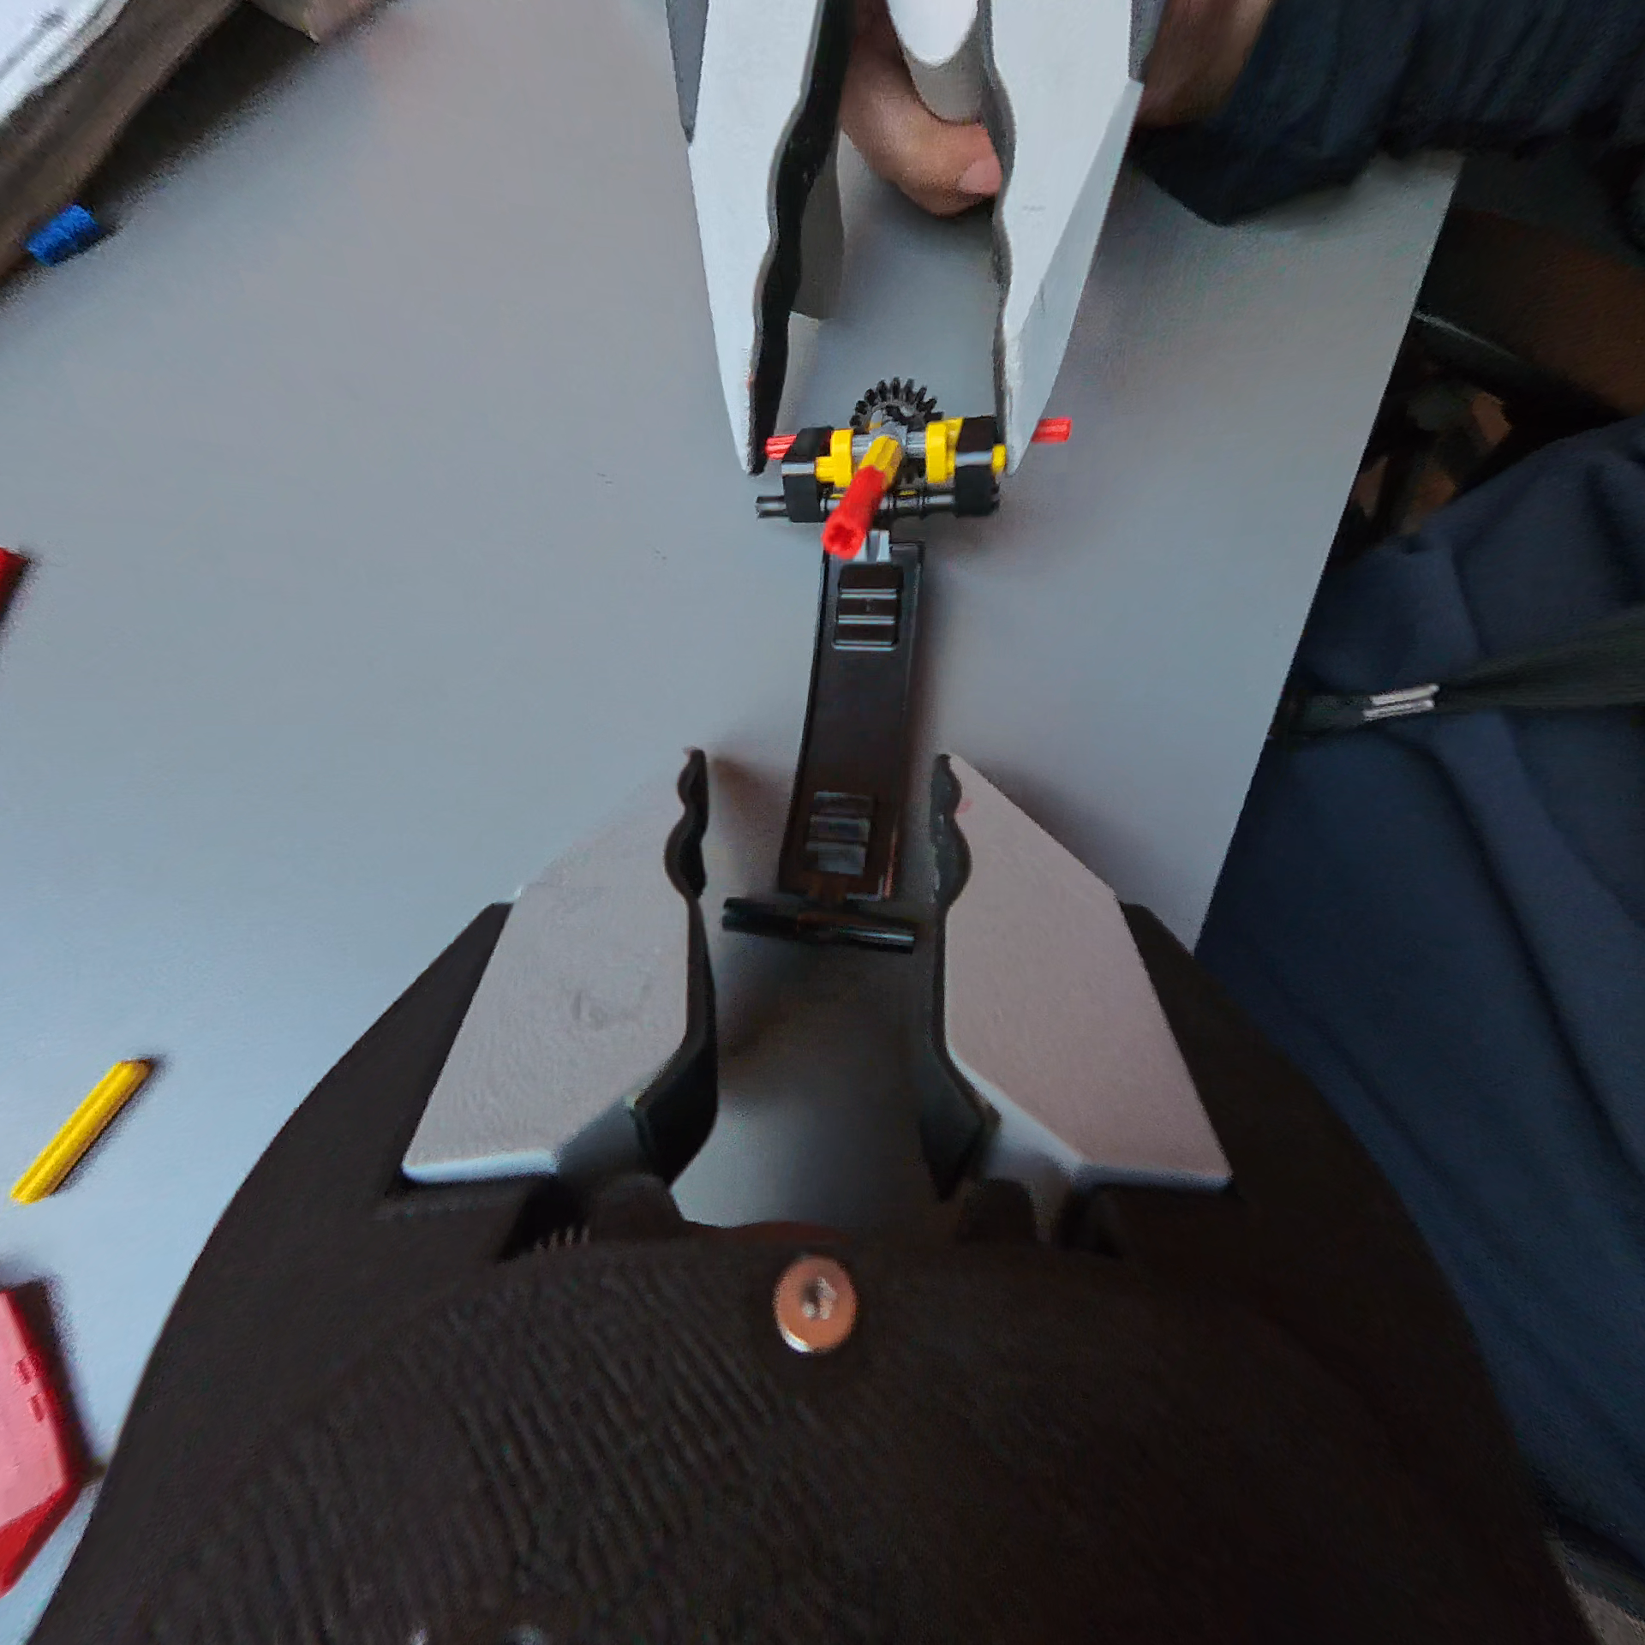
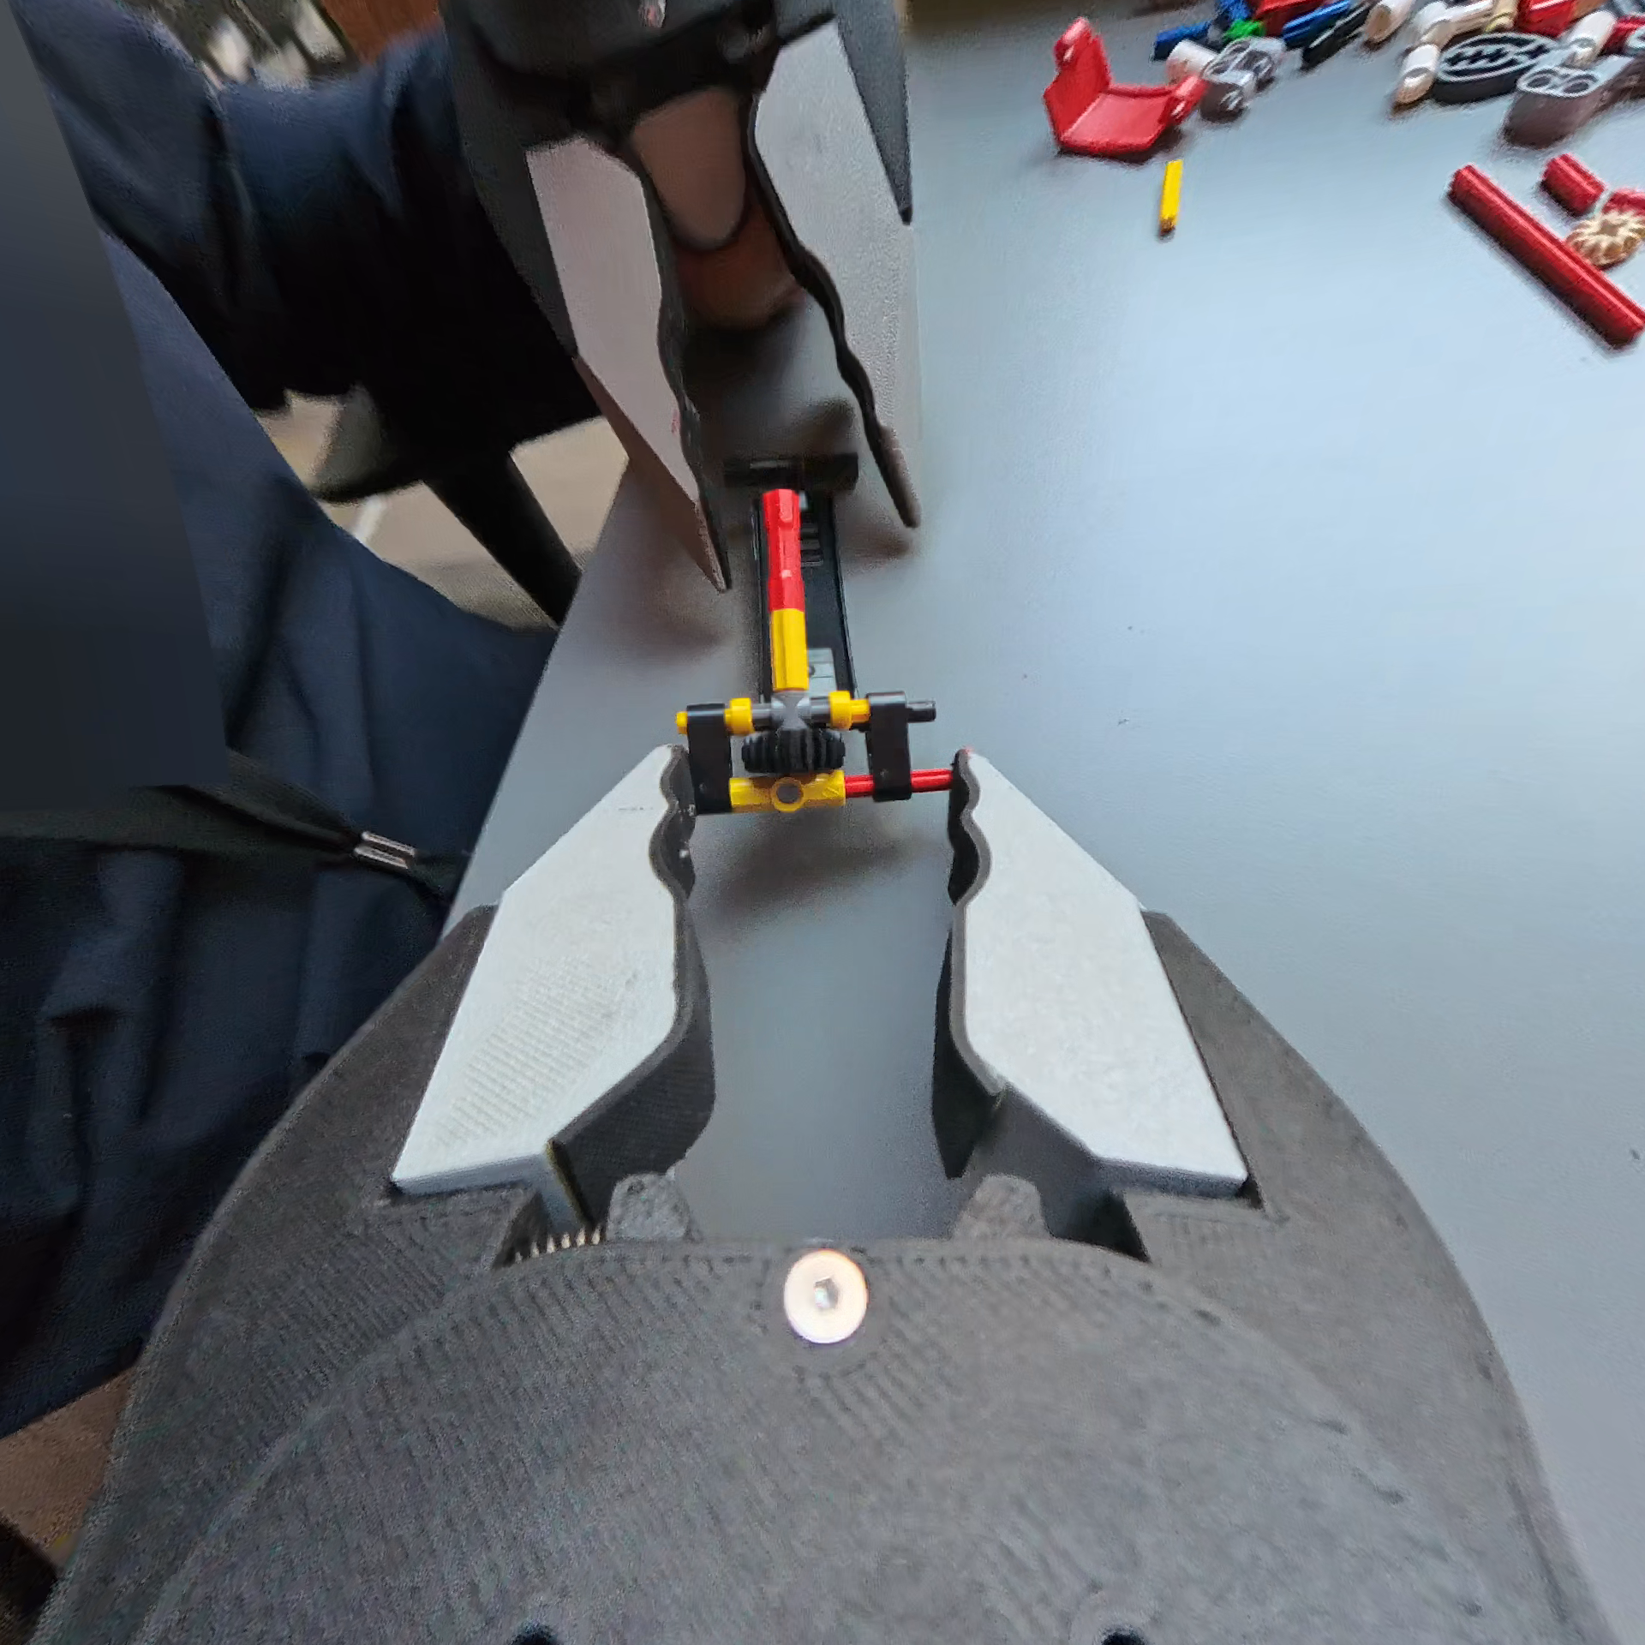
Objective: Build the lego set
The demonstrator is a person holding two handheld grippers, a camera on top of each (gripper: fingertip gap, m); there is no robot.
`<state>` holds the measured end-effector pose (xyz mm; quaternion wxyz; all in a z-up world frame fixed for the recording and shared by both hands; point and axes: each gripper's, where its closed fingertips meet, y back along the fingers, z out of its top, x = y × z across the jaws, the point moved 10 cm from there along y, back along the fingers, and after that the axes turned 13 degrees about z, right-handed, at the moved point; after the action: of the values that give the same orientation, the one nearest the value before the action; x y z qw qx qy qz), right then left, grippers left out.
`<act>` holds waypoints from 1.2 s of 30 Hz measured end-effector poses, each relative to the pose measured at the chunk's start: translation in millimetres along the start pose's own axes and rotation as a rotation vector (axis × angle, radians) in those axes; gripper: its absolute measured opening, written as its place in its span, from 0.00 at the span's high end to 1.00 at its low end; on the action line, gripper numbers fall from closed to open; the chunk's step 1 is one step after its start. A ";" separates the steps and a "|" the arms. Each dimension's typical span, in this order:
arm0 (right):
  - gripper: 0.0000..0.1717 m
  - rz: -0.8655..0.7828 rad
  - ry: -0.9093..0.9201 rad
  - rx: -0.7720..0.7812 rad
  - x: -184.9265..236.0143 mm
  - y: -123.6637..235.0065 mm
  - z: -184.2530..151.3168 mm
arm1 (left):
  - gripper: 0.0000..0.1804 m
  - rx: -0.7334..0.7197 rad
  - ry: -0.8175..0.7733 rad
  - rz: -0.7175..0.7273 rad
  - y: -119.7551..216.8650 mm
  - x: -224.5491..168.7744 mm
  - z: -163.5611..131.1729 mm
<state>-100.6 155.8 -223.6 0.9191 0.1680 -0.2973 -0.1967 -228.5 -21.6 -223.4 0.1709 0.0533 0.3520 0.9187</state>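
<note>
Left gripper [image 1: 819,832]: grey fingers w/ black wavy pads, jaws apart, gaps both sides of long black plastic beam [image 1: 859,712] lying between them; black cross axle [image 1: 819,924] at beam's near end. Far end of beam joins small black/yellow brick assembly [image 1: 886,467] w/ black gear and red axle stubs. Right gripper [image 1: 881,445] opposite, fingertips pressed on assembly's two ends. Grey tabletop [image 1: 356,623]: thin yellow axle rod [image 1: 80,1130], small blue brick [image 1: 62,233], red flat piece [image 1: 31,1415] at left edge.

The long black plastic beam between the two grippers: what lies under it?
Under the long black plastic beam only the grey tabletop shows. Whether it touches the tabletop, and anything directly beneath it, is hidden.
</note>
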 end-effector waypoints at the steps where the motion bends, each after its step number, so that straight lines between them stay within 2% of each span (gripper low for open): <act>1: 0.67 0.027 -0.030 -0.039 -2.2 4.0 0.2 | 0.71 -0.012 0.004 0.015 1.7 2.1 -0.1; 5: 0.67 0.147 -0.216 -0.170 -13.7 16.3 -4.3 | 0.62 -0.034 -0.034 0.160 8.8 0.2 5.5; 7: 0.67 0.187 -0.312 -0.219 -18.3 18.6 -6.6 | 0.56 -0.024 -0.144 0.219 5.6 -19.0 16.9; 8: 0.67 0.199 -0.352 -0.244 -19.8 19.1 -7.3 | 0.57 -0.019 -0.204 0.261 1.2 -29.6 22.7; 11: 0.67 0.270 -0.485 -0.301 -21.6 15.8 -10.3 | 0.67 0.064 -0.411 0.432 -21.4 -48.7 30.8; 13: 0.67 0.348 -0.582 -0.337 -20.6 10.1 -13.1 | 0.95 0.097 -0.538 0.484 -32.5 -54.2 34.7; 15: 0.67 0.372 -0.629 -0.367 -19.0 9.4 -15.2 | 0.97 0.127 -0.554 0.467 -34.6 -51.6 41.7; 18: 0.69 0.429 -0.548 -0.435 -9.4 18.3 -12.8 | 0.99 0.073 -0.397 0.237 -22.3 -38.5 57.5; 20: 0.73 0.478 -0.483 -0.497 -2.9 30.6 -8.9 | 0.99 0.059 -0.231 -0.056 -12.2 -28.0 65.9; 21: 0.72 0.479 -0.441 -0.514 -0.5 37.9 -7.3 | 0.99 0.079 -0.178 -0.172 -8.8 -21.4 68.1; 23: 0.67 0.399 -0.352 -0.505 1.8 52.1 -6.5 | 0.99 0.120 -0.146 -0.263 -7.5 -6.4 70.2; 25: 0.59 0.274 -0.230 -0.489 7.0 63.0 -4.9 | 0.99 0.172 -0.103 -0.428 -7.9 -0.8 70.9; 29: 0.61 0.189 0.086 -0.394 42.5 63.9 4.6 | 0.99 0.210 -0.117 -0.655 -12.3 -4.3 73.5; 32: 0.66 0.016 0.306 -0.204 64.0 47.4 5.4 | 0.99 0.214 -0.164 -0.728 -20.3 -9.9 72.3; 35: 0.71 -0.206 0.424 -0.092 69.6 35.2 1.3 | 0.99 0.257 -0.184 -0.616 -38.0 -4.8 67.3; 36: 0.71 -0.271 0.443 -0.076 69.6 33.9 0.1 | 0.99 0.269 -0.165 -0.621 -41.5 -4.0 65.8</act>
<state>-39.9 153.0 -175.7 0.9327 0.2104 -0.0563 -0.2874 -198.9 47.1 -201.8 0.4614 0.0398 0.4545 0.7609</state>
